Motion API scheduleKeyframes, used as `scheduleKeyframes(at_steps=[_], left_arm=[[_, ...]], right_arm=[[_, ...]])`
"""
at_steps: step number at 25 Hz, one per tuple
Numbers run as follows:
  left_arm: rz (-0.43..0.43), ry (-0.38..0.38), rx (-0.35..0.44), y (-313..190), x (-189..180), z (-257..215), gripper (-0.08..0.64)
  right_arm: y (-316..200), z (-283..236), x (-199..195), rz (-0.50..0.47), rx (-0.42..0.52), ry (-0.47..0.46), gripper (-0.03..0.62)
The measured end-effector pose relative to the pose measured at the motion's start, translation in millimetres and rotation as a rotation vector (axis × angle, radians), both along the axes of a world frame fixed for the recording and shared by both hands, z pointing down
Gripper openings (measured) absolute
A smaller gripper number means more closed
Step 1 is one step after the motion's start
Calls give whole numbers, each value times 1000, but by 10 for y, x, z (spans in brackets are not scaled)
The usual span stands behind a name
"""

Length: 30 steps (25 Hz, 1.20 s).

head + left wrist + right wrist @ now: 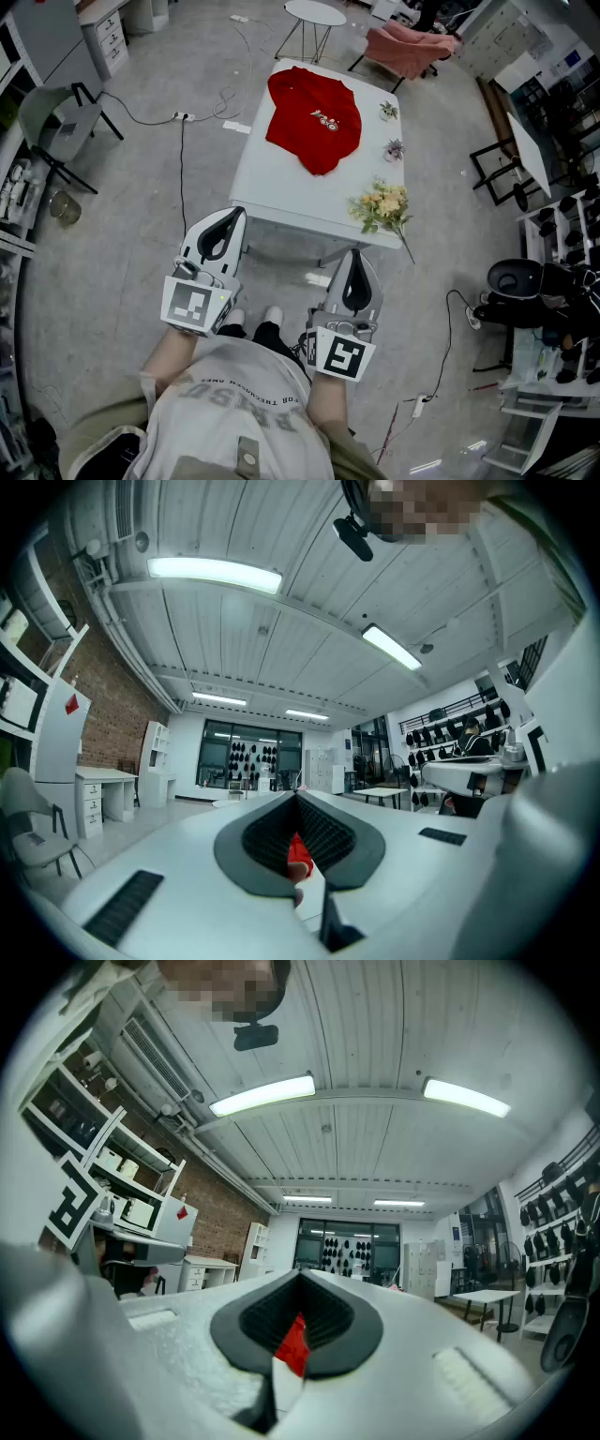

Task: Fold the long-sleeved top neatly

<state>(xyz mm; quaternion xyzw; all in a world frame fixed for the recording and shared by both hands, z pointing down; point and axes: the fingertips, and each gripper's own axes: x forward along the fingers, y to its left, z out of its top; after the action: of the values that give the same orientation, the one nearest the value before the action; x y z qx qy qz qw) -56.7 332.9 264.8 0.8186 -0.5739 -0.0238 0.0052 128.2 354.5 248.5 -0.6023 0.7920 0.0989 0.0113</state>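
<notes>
Grippers: the left gripper (234, 216) and the right gripper (353, 255) are held side by side in front of the person's body and pointed toward the white table (272, 192). In the left gripper view the jaws are seen pressed together along their whole length, with nothing gripped between them. The same is recorded in the right gripper view: jaws fully closed, nothing held. In both of those views a sliver of red is seen through the notch behind the closed jaws; it is the garment on the table farther off, not something caught in the jaws.

Garment: the red long-sleeved top (314, 117) is laid on the far half of the table, toward the left side, loosely bunched and not yet folded neatly. A small pale print is visible on its front. It is touched by neither gripper and lies well apart from both.

Other items on the table: a bunch of flowers (382, 206) at the near right corner, its stem overhanging the edge, and two small plants (388, 110) along the right edge, near the top but not touching it.

Floor: a cable (183, 173) is run along the left of the table. The person's shoes (253, 319) are seen between the two grippers.
</notes>
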Motion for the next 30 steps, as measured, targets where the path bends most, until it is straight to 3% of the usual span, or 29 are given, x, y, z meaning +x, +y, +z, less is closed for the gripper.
scheduleKeyframes(at_steps=[18,24,29,30], left_arm=[[25,-18,-17,-105,-375,74,11],[27,42,-19,-216,-395,4,11],[34,19,-56,-419,-381,211,15],[42,18,-70,-476,-373,262,32]], right_arm=[[-109,150,-341,14,-39,27,0],[-216,100,-437,14,-41,47,0],[-434,168,-426,-55,-66,-43,2],[-499,207,-416,-82,-86,-58,43]])
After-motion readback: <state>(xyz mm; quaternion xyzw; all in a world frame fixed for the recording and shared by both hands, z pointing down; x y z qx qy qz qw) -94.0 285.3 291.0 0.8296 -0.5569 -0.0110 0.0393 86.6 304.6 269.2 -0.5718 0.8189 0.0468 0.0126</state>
